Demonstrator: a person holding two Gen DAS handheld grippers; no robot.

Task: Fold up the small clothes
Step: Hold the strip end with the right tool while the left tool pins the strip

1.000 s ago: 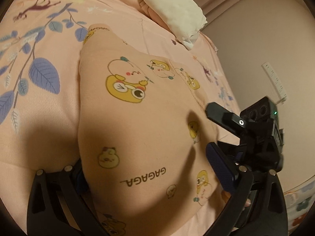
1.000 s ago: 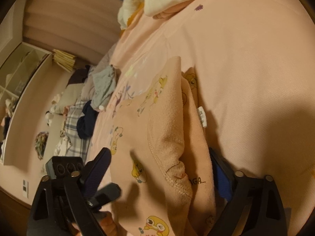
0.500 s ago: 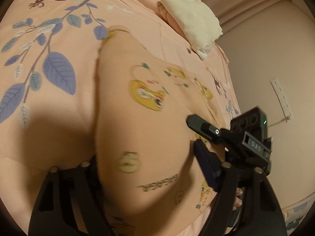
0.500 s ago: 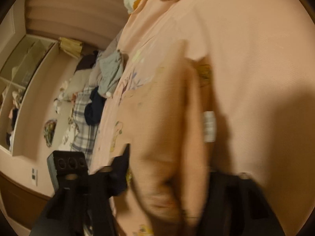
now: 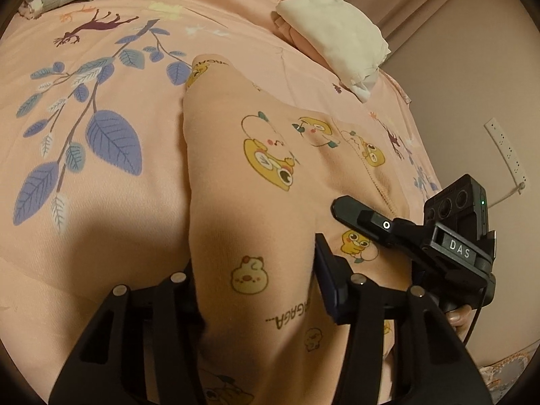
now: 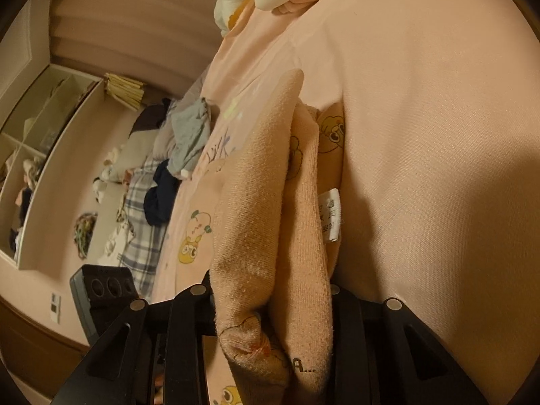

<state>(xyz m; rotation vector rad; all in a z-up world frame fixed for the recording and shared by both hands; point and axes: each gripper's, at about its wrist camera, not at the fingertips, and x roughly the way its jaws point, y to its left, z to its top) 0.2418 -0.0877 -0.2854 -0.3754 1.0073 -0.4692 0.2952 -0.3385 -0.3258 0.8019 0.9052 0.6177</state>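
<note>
L gripper point(image 5: 256, 290) clamped on near edge of peach cartoon-print garment point(image 5: 270, 175), cloth bunched betw fingers. R gripper point(image 6: 273, 307) closed on doubled edge, care label point(image 6: 329, 216) side. Garment lifted at near end, far end resting on pink bedsheet point(image 5: 101, 202).

Risks: thick bunch in R gripper could slip, layers separate, fold goes crooked. Uneven pull L vs R = skewed edge. Far end may drag on sheet and wrinkle. Folded cream cloth pile point(image 5: 337, 33) beyond, grey clothes point(image 6: 189, 135) far; overshoot could knock pile.

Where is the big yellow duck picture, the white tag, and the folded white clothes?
yellow duck print point(image 5: 270, 165), left wrist view, on its yellow body.
white tag point(image 6: 330, 215), right wrist view, tag's middle.
folded white clothes point(image 5: 332, 33), left wrist view, top surface.
</note>
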